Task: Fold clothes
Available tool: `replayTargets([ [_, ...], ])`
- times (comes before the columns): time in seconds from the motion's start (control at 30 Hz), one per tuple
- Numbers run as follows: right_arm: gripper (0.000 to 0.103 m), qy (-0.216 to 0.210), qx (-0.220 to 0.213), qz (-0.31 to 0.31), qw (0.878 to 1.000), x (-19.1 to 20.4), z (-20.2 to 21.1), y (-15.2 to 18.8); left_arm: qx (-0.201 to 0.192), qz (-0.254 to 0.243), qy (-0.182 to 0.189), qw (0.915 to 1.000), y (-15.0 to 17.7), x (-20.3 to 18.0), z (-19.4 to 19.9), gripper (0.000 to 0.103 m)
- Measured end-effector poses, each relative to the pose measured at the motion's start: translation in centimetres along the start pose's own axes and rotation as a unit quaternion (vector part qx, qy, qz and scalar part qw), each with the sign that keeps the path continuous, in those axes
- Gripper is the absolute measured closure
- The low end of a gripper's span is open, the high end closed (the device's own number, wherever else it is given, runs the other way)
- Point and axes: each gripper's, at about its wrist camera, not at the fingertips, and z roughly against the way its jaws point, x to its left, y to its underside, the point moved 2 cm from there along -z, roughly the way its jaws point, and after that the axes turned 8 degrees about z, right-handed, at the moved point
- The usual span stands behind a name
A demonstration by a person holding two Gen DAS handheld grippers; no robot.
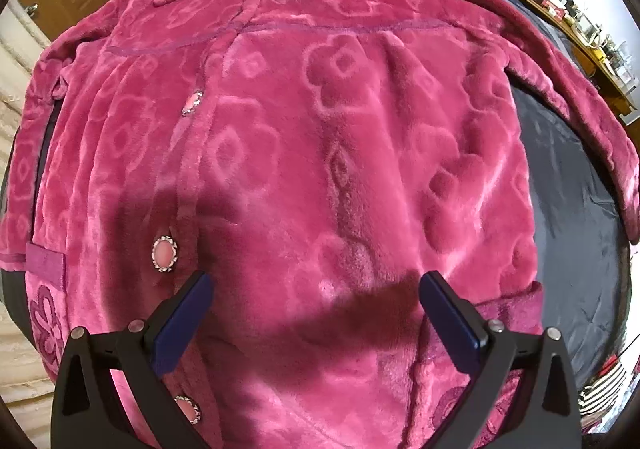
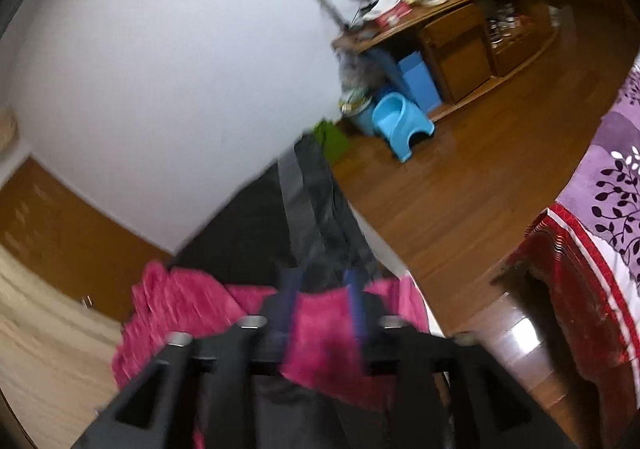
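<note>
A magenta fleece robe [image 1: 304,153] with embossed flowers and pink jewelled buttons [image 1: 164,249] lies spread front-up on a dark round table [image 1: 576,209], collar at the far side. My left gripper [image 1: 314,281] is open and empty, hovering over the robe's lower front. In the blurred right wrist view, my right gripper [image 2: 322,285] is shut on a fold of the robe's pink fabric [image 2: 324,325], held above the dark table [image 2: 256,225].
The robe's right sleeve [image 1: 580,105] stretches across the table's right side. A wooden desk [image 2: 452,37] with clutter stands by the wall, with a blue stool [image 2: 400,121] on the wood floor. A purple patterned bedspread [image 2: 616,185] lies at right. Striped cloth [image 1: 604,385] sits beside the table.
</note>
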Motion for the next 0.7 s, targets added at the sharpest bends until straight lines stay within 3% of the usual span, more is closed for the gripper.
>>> replayTargets([
  [0.03,0.021,0.001,0.009,0.003,1.000,-0.2,-0.3,0.6,0.001,-0.002,0.000,1.0000,0.0,-0.3,0.0,0.000],
  [0.07,0.019,0.000,0.017,-0.001,1.000,-0.6,-0.7,1.3,0.001,-0.005,0.000,1.0000,0.0,-0.7,-0.1,0.000],
  [0.23,0.019,-0.027,0.063,-0.031,0.997,-3.8,-2.2,4.3,0.006,-0.025,0.001,0.9997,-0.1,-2.7,-0.4,0.000],
  [0.4,0.020,-0.099,0.093,-0.068,0.988,-5.8,-4.2,5.9,0.011,-0.051,-0.004,0.9986,-0.2,-4.7,-0.5,0.000],
  [0.53,0.030,-0.164,0.082,-0.095,0.978,-6.3,-4.9,5.9,0.011,-0.058,-0.008,0.9982,-0.3,-5.7,-0.3,0.000],
  [0.63,0.031,-0.207,0.075,-0.103,0.970,-6.0,-4.9,5.6,0.012,-0.059,-0.010,0.9982,-0.6,-5.7,-0.4,0.000],
  [0.7,0.031,-0.212,0.090,-0.096,0.968,-5.4,-5.4,5.9,0.014,-0.057,-0.011,0.9982,-0.8,-5.6,-0.6,0.000],
])
